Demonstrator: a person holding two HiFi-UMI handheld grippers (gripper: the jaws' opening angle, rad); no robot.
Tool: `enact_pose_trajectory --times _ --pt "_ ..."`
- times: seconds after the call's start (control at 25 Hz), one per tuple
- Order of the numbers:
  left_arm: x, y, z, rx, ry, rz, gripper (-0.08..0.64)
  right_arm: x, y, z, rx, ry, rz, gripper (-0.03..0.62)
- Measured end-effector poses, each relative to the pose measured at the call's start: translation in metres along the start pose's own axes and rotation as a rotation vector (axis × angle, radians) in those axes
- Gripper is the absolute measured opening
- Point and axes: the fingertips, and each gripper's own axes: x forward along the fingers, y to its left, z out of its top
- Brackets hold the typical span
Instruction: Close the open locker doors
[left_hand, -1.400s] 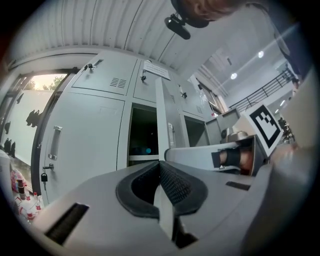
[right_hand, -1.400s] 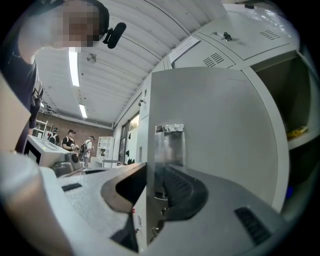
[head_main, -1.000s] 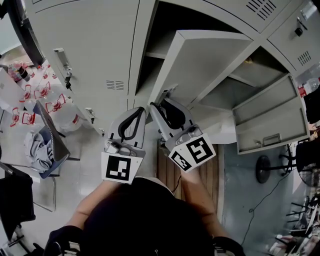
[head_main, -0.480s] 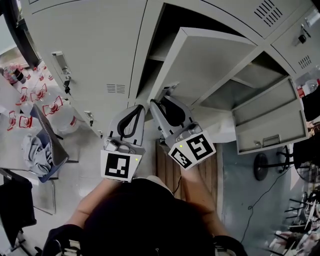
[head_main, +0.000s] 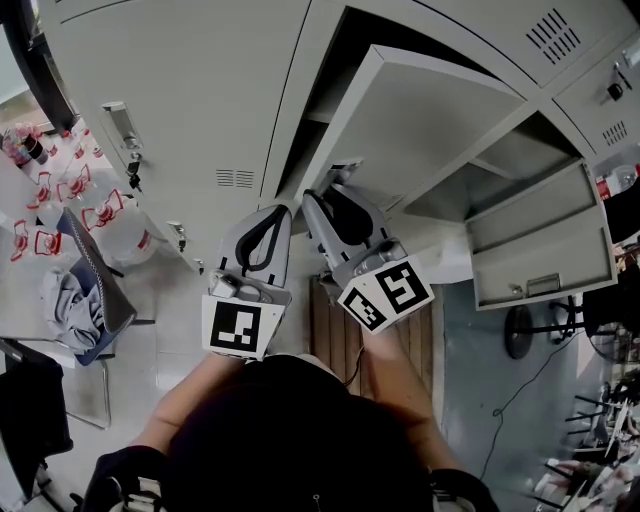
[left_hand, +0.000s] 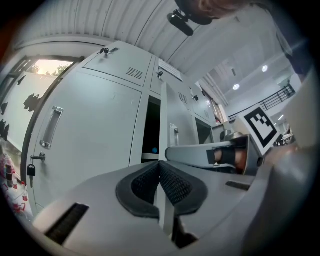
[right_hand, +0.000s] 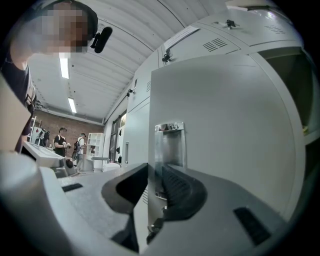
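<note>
Before grey lockers (head_main: 180, 90), perhaps tiled floor (head_main: 150, 340).

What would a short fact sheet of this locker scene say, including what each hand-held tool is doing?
Setting: bank of grey metal lockers
Open doors: two, a tall door and a smaller door to its right in the head view
Right gripper: jaws apart on either side of the tall door's edge, beside its handle; they have just been closing
Left gripper: jaws together, holding nothing
Task status: neither door shut yet
</note>
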Motion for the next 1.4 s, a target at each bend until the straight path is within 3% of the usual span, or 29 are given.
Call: enact_pose_trajectory --times 1.4 --pt "0.027 0.032 -0.014 -0.008 0.017 0.026 0.002 0.048 -0.030 -0.004 0.004 -0.006 -0.041 0.058"
